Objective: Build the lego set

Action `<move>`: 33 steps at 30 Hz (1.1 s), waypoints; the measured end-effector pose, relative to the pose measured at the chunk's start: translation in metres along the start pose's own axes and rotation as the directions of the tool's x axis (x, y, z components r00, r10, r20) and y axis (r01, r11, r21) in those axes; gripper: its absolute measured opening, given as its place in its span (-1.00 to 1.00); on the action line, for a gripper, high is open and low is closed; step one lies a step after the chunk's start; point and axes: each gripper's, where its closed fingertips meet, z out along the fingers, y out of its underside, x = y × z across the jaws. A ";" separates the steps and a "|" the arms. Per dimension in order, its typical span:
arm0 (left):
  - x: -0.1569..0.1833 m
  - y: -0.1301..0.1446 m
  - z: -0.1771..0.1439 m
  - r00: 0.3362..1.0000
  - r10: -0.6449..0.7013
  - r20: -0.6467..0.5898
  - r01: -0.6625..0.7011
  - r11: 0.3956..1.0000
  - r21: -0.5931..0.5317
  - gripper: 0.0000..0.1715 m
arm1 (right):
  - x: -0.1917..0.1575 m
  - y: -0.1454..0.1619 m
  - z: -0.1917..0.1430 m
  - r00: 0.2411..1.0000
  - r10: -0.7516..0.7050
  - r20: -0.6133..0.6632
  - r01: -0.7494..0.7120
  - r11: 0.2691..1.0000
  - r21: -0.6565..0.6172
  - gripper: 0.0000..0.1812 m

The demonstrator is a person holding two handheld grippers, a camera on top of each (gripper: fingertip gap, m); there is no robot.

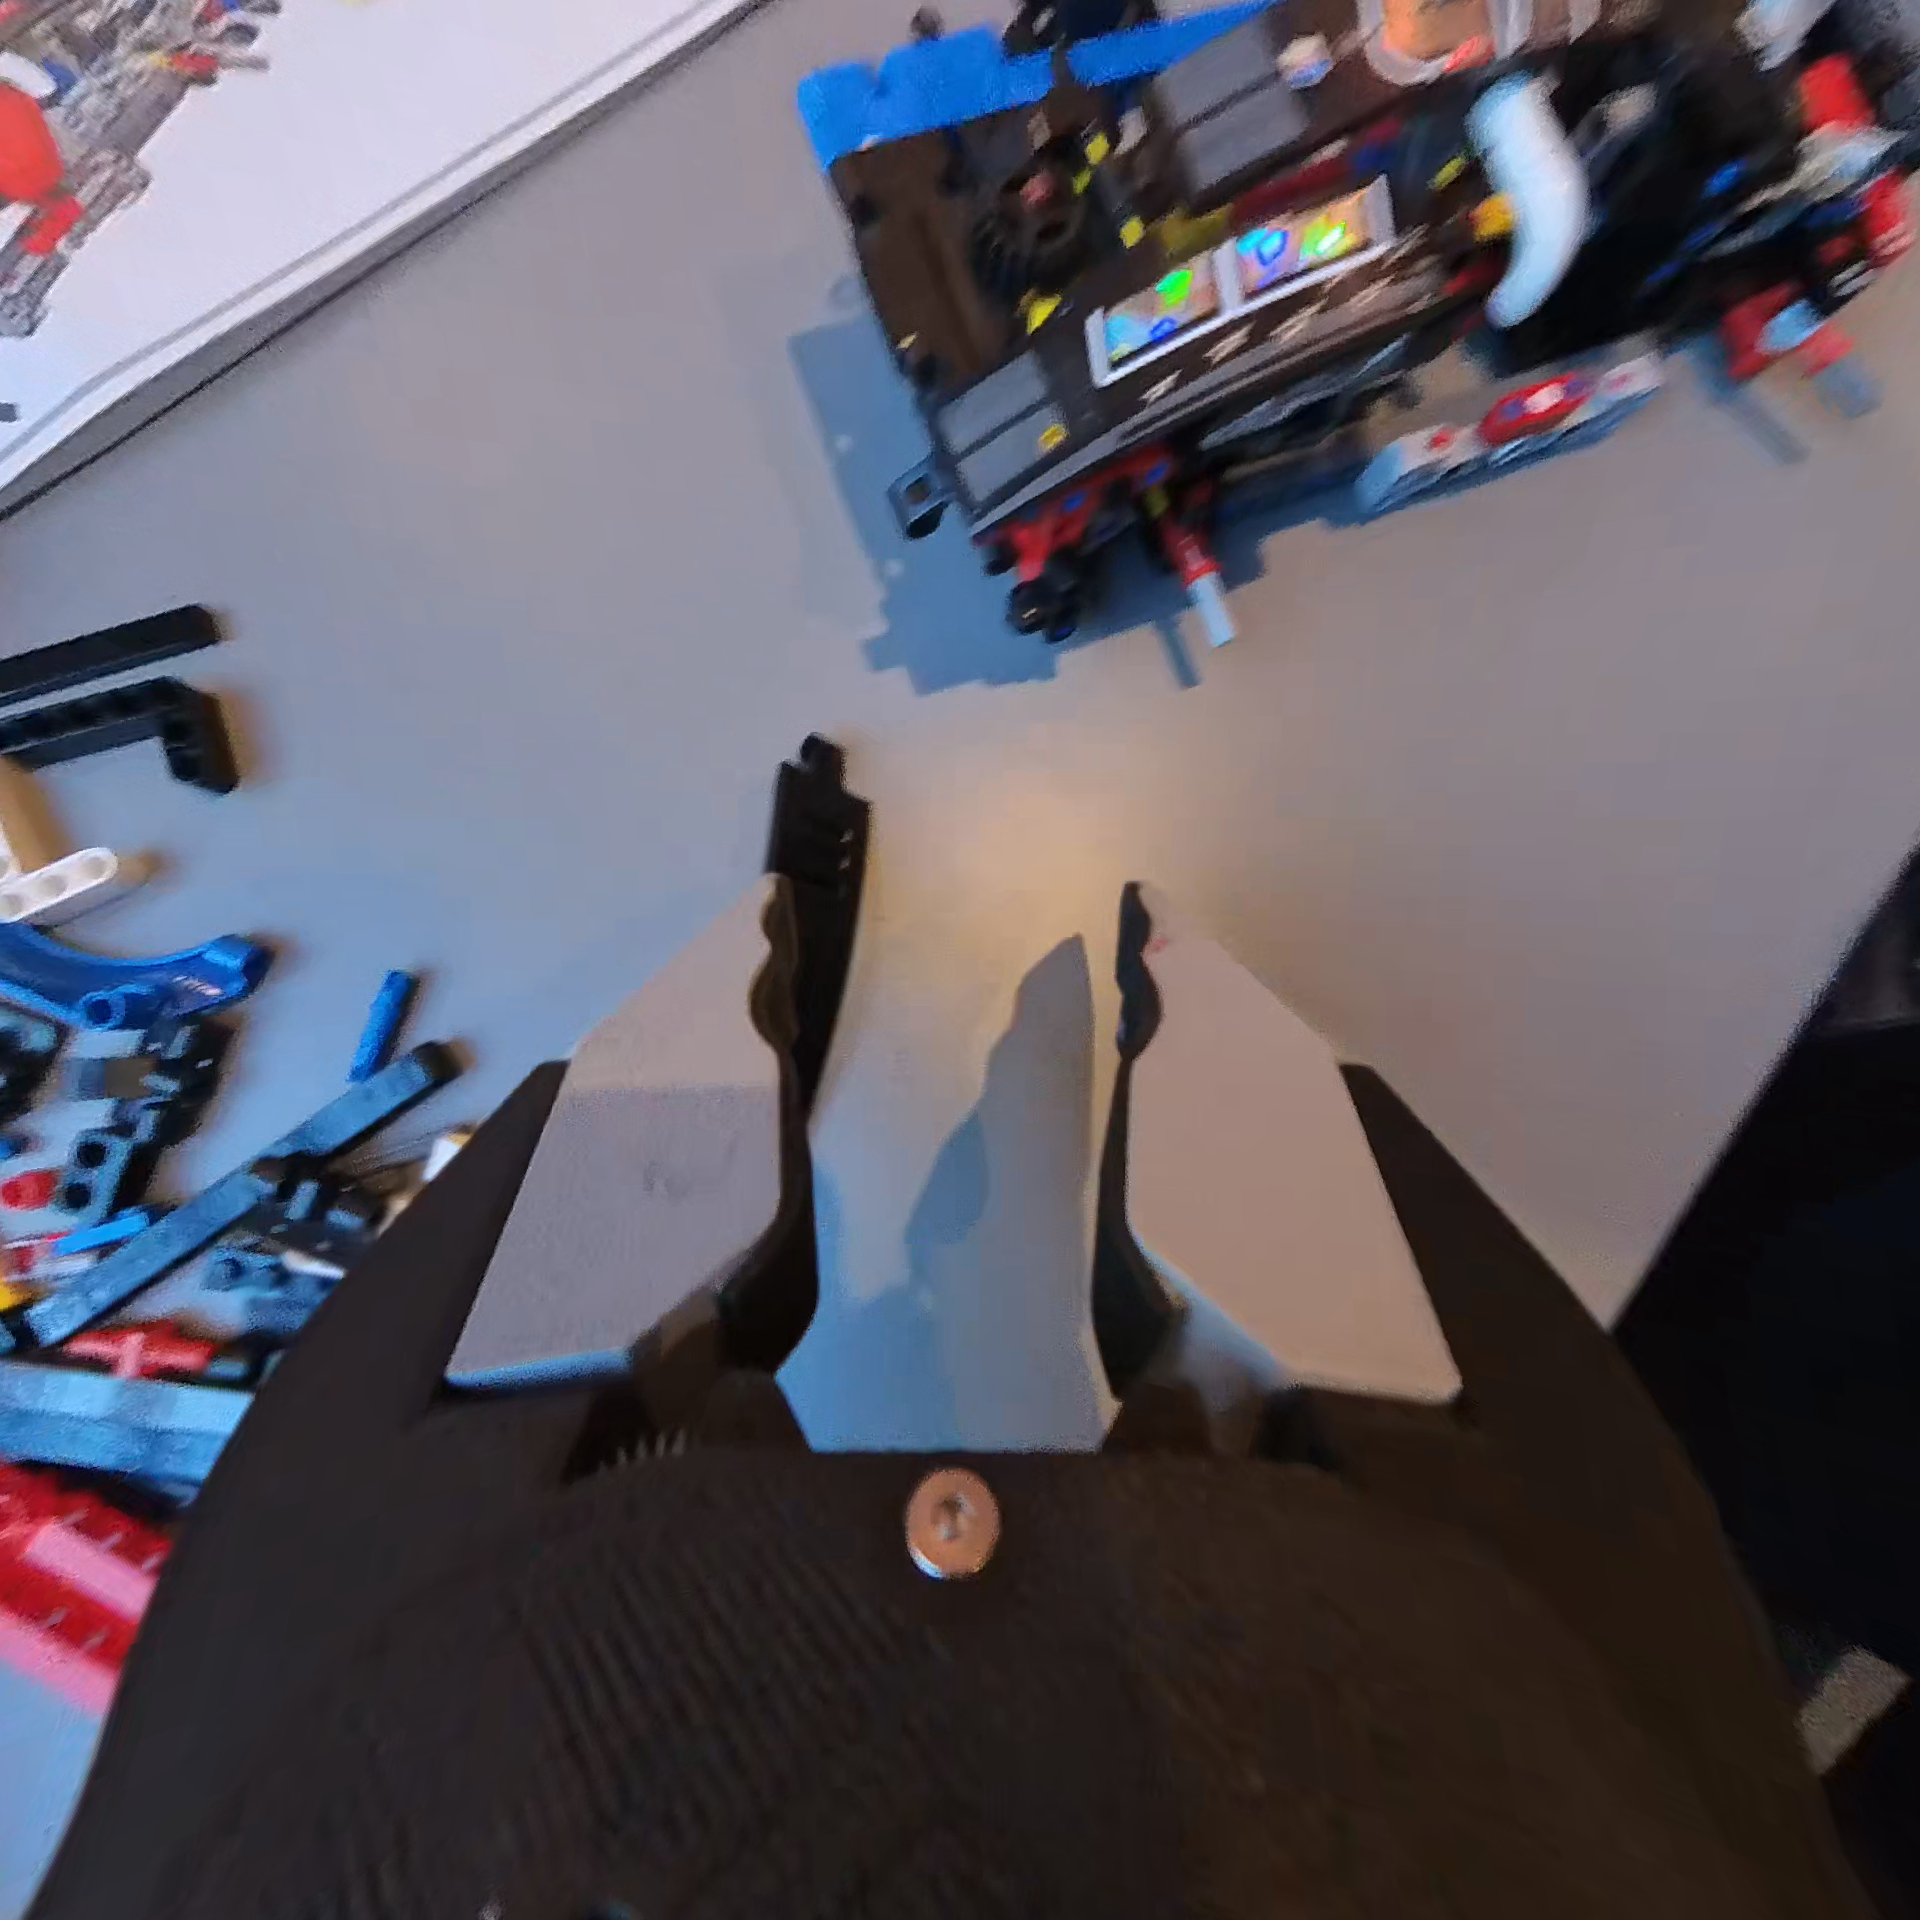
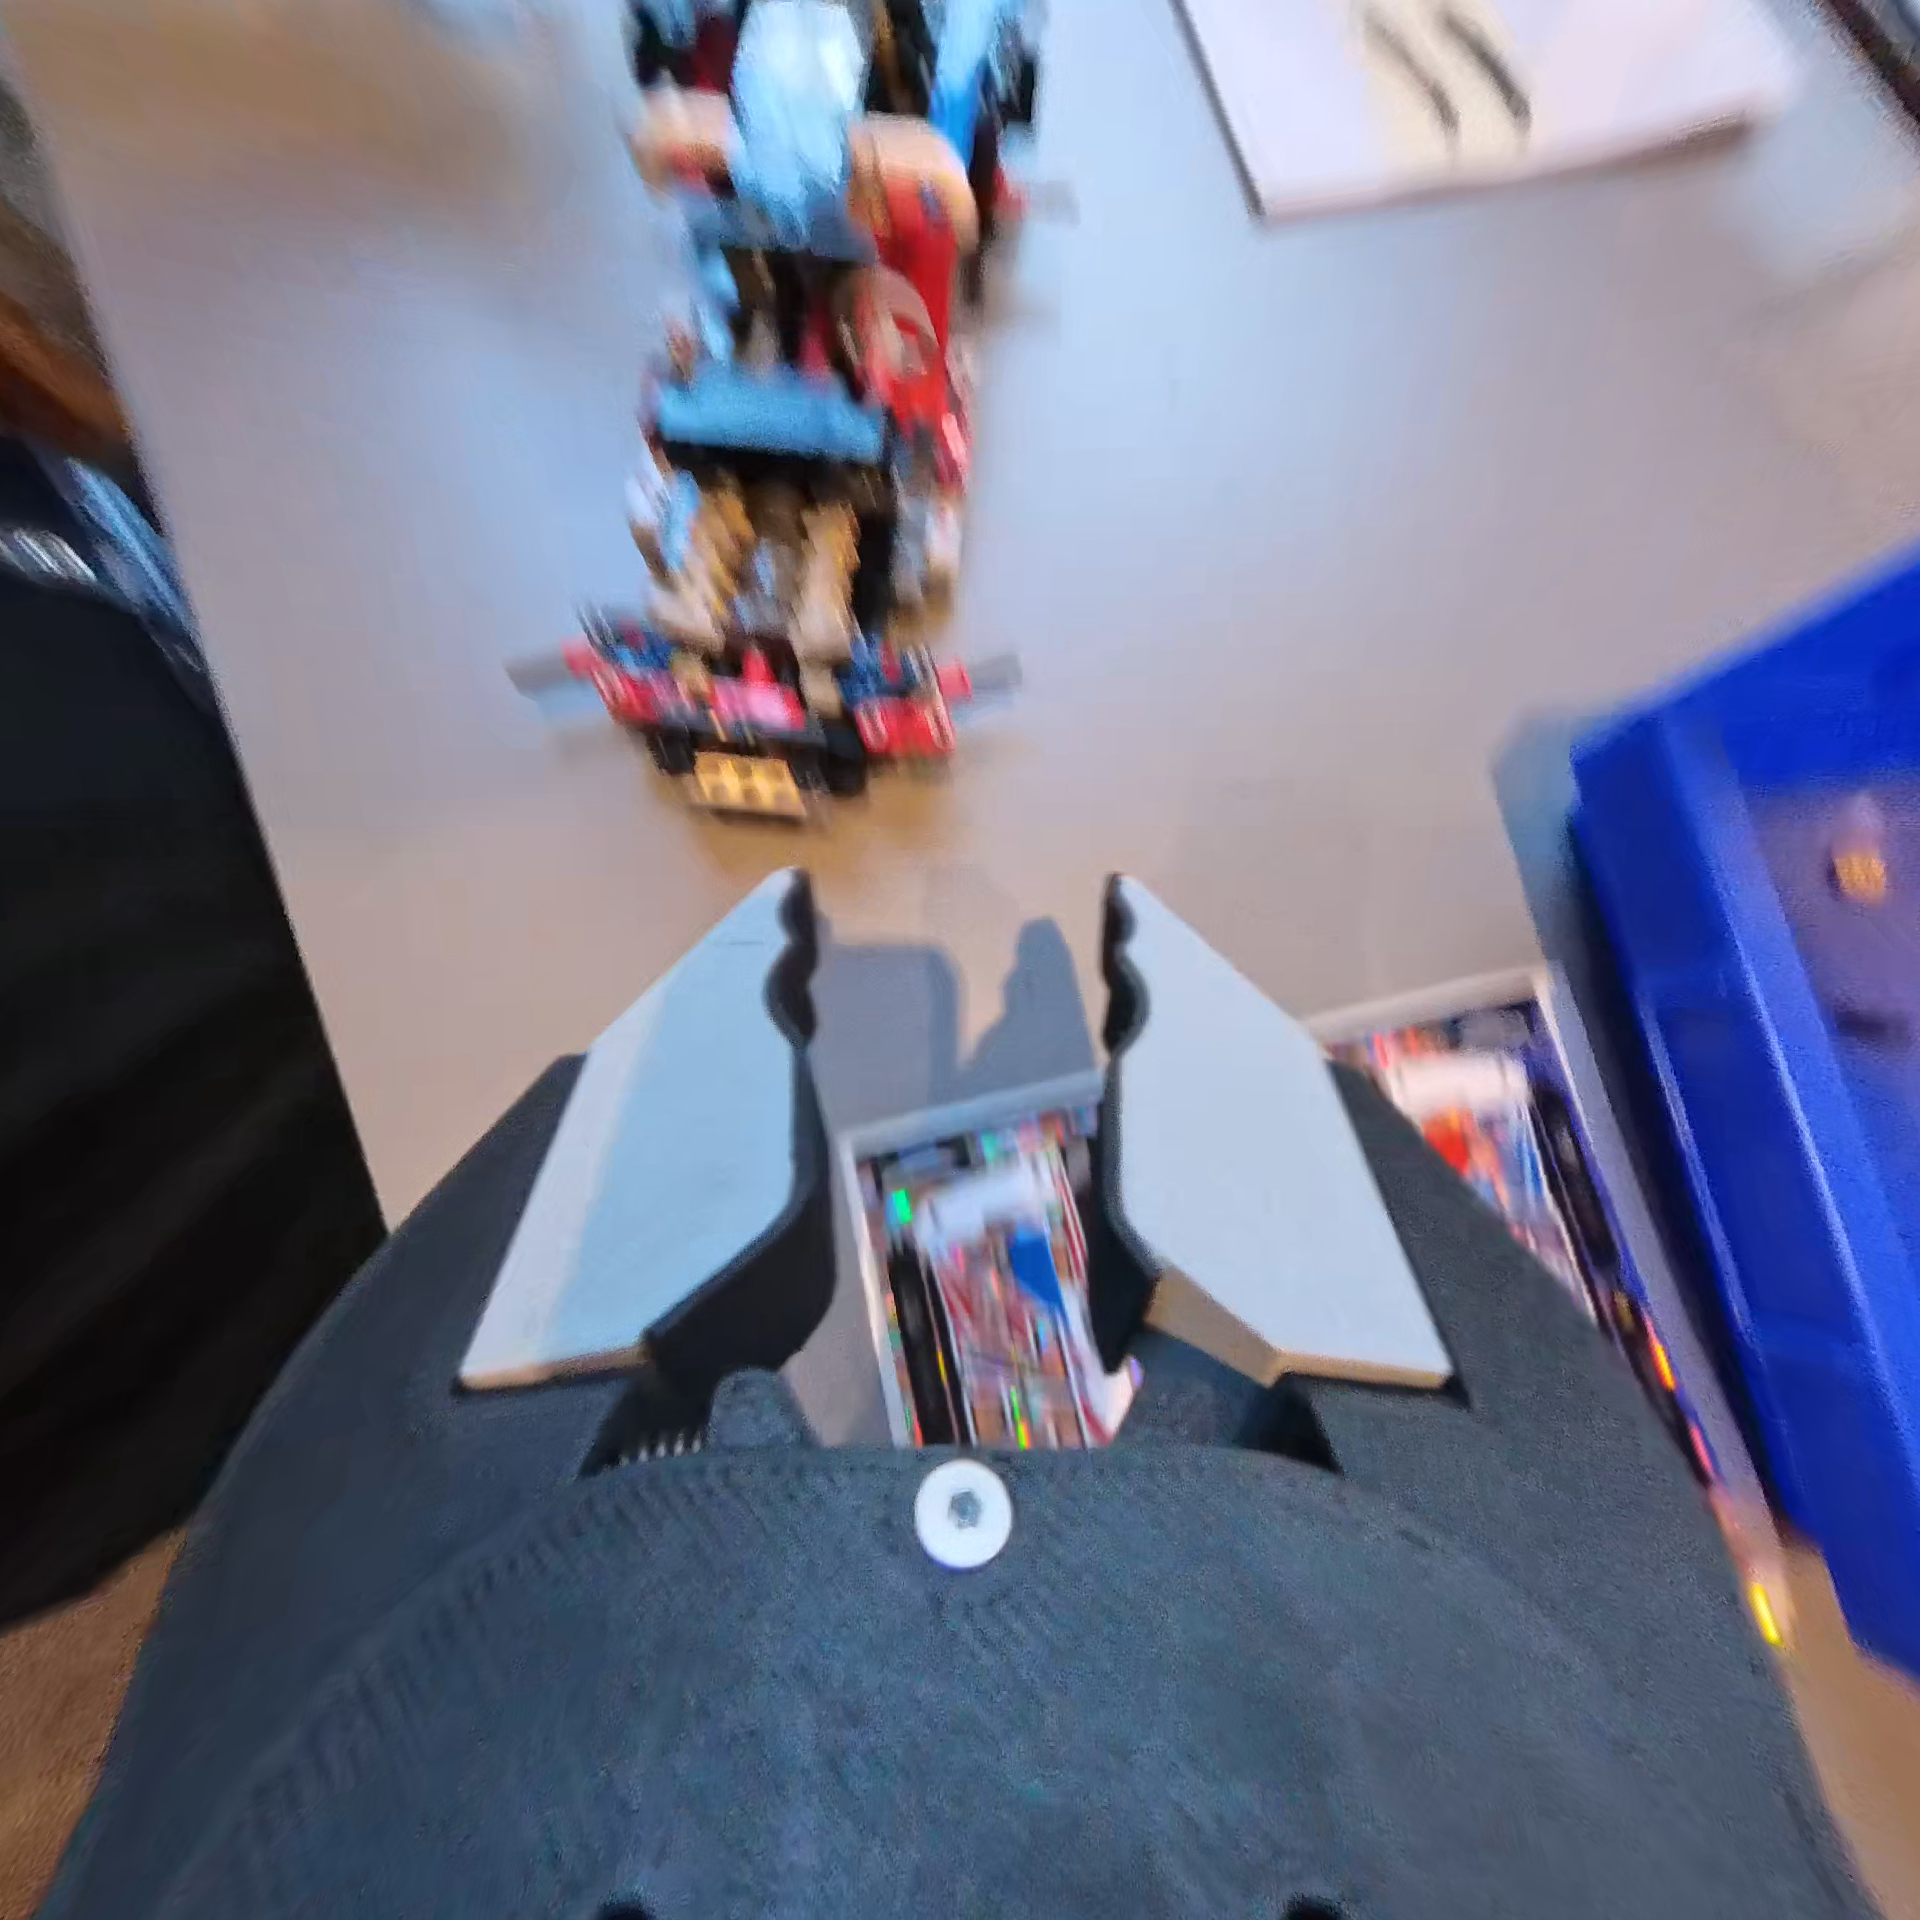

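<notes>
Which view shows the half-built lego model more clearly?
The left wrist view. There the model sits at top right, only mildly blurred, so its black frame, blue panel and red parts are readable. In the right wrist view the model lies straight ahead but is heavily smeared by motion.

Both wrist cameras look down over the table, sharing the distant lego model.

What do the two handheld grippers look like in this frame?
The left gripper and right gripper look alike: ribbed black printed body, one silver screw at centre, two fingers with flat pale grey outer faces and black wavy-edged inner pads. No cables, sleeves or hands are visible.
</notes>
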 end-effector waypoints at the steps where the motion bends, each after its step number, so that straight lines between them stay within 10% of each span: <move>1: -0.007 0.002 0.002 0.999 0.019 0.026 -0.018 1.000 -0.014 -0.34 | -0.009 -0.018 0.011 0.998 -0.006 0.058 0.003 0.999 0.043 -0.28; 10: -0.044 0.009 0.017 0.989 0.073 0.125 -0.056 0.989 -0.135 -0.28 | -0.028 -0.079 0.111 0.916 -0.031 0.399 0.036 0.999 -0.005 -0.09; 20: 0.016 -0.022 0.049 0.959 0.222 -0.176 -0.236 0.970 -0.057 -0.12 | -0.032 -0.085 0.130 0.765 -0.062 0.641 0.113 0.993 -0.038 -0.07; 33: 0.049 -0.024 0.051 0.943 0.212 -0.255 -0.231 0.972 -0.046 0.09 | -0.048 -0.090 0.132 0.582 -0.118 0.804 0.232 0.972 -0.026 0.00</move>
